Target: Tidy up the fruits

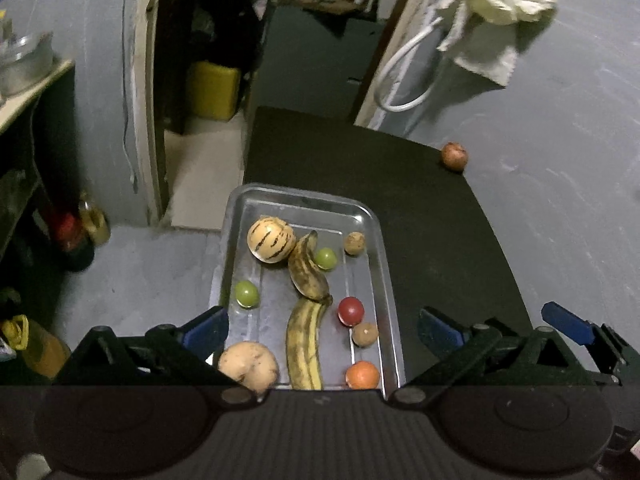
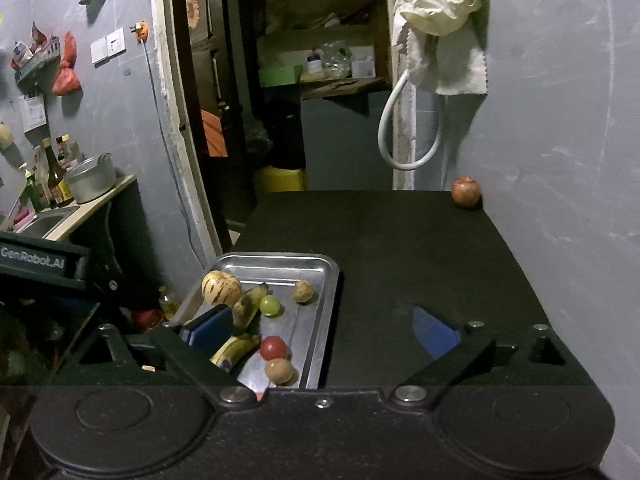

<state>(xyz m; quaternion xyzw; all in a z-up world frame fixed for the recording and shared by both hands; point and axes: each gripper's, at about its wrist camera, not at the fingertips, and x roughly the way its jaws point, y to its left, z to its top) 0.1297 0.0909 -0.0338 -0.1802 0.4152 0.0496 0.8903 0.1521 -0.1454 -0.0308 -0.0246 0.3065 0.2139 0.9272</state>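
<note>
While both grippers hover above a dark desk (image 2: pixel 400 248), a metal tray (image 1: pixel 376 240) sits at the desk's left edge, holding most of the fruit. Seen from the left wrist camera, going left to right across the tray: a pale tan fruit (image 1: pixel 249 366) at the near left corner, a green round fruit (image 1: pixel 246 293) beyond it, a striped cream melon (image 1: pixel 271 239) toward the far end, two spotted bananas (image 1: pixel 306 346) lying end to end down the middle, a second green fruit (image 1: pixel 325 258) beside the farther banana, then a red fruit (image 1: pixel 351 310), two small brown fruits (image 1: pixel 365 334), and an orange fruit (image 1: pixel 362 375) along the right side. The left gripper (image 1: pixel 320 326) has its jaws spread wide over the near end of the tray, holding nothing. The right gripper (image 2: pixel 320 330) is likewise wide open and empty, its left finger over the tray and its right finger over bare desk. Well apart from the tray, a reddish-brown apple (image 2: pixel 465 191) rests alone at the desk's far right corner, close to the grey wall (image 2: pixel 560 120). A pale cloth (image 2: pixel 440 8) and a white hose (image 2: pixel 400 136) hang on the wall above it.
</note>
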